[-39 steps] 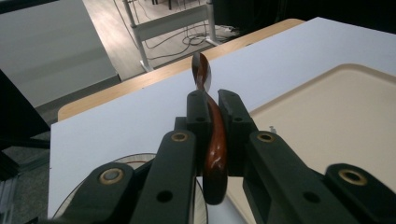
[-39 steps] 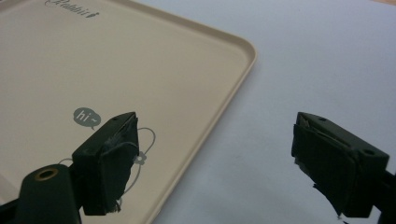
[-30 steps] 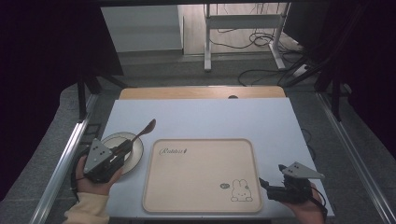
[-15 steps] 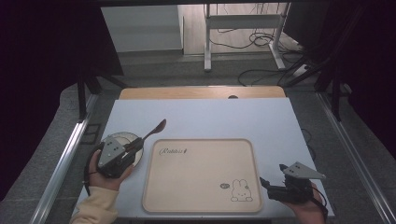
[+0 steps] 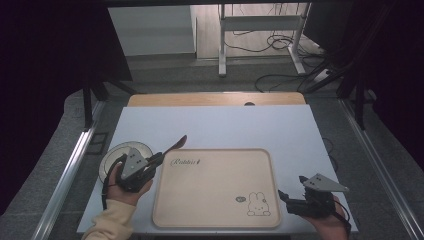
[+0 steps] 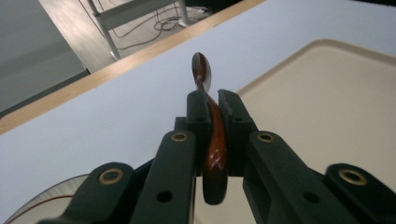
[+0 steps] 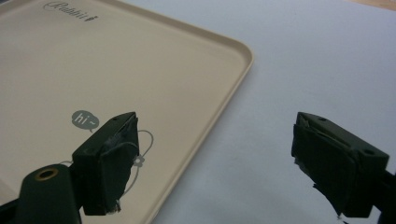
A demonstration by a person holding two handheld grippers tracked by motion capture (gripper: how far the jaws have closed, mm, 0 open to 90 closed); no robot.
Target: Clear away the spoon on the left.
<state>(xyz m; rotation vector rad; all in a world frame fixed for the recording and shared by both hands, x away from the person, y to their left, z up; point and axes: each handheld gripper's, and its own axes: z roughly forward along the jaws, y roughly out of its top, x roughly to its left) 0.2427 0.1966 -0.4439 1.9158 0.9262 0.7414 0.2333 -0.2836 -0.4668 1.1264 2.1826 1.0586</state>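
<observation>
My left hand-held gripper [image 5: 161, 157] is clamped on the spoon [image 6: 211, 122], just left of the tray [image 5: 218, 220]; my right hand-held gripper [image 7: 212, 161] hangs wide apart over the tray's right edge

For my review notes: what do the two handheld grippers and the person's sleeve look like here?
Both are black two-fingered tools, the left gripper and the right gripper, each topped by a grey three-cornered plate. Brass-coloured rivets dot the arms of each. The right fingers carry worn black padding. A pale yellow sleeve covers the left forearm.
</observation>
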